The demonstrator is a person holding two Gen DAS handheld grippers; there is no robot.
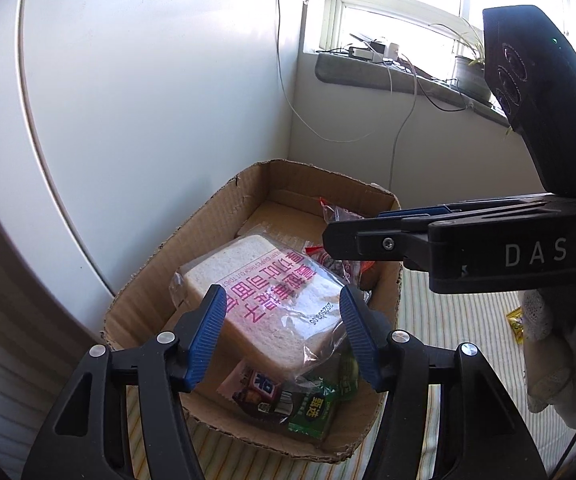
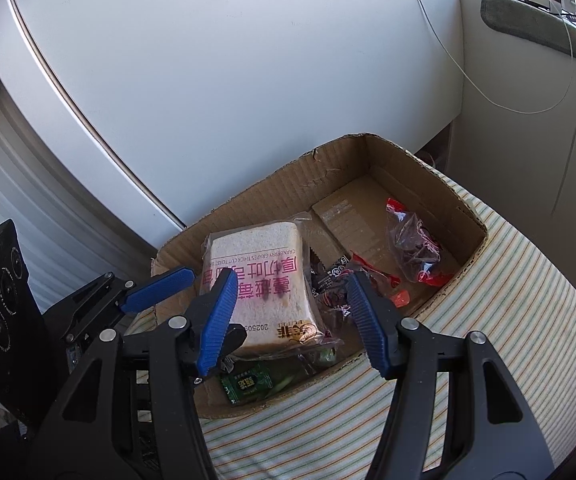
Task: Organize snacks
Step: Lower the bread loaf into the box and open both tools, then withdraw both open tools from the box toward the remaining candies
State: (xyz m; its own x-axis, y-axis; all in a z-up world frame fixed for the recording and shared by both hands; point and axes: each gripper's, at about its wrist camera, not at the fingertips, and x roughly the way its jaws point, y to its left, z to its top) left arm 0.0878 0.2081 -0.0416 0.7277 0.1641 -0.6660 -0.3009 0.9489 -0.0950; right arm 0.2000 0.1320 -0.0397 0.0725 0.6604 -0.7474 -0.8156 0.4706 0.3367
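Several snacks already sit in the cardboard box [image 2: 248, 200], so the sorting looks well along. At least one yellow packet [image 1: 517, 322] lies outside on the striped cloth [image 2: 488, 320].

Left to right: left gripper [image 1: 282, 330] spread wide, empty, blue ribbed pads either side of the bread pack [image 2: 260, 276] below. Bread: soft white slab in crinkly clear film, pink print. Under its near end, a glossy green sachet [image 2: 248, 386]. Then small dark wrappers [image 2: 334, 274]. Then a clear bag with red trim [image 2: 416, 248], dark lumps inside. Right gripper [image 2: 288, 320] also spread, empty. Box corrugated, edges torn.
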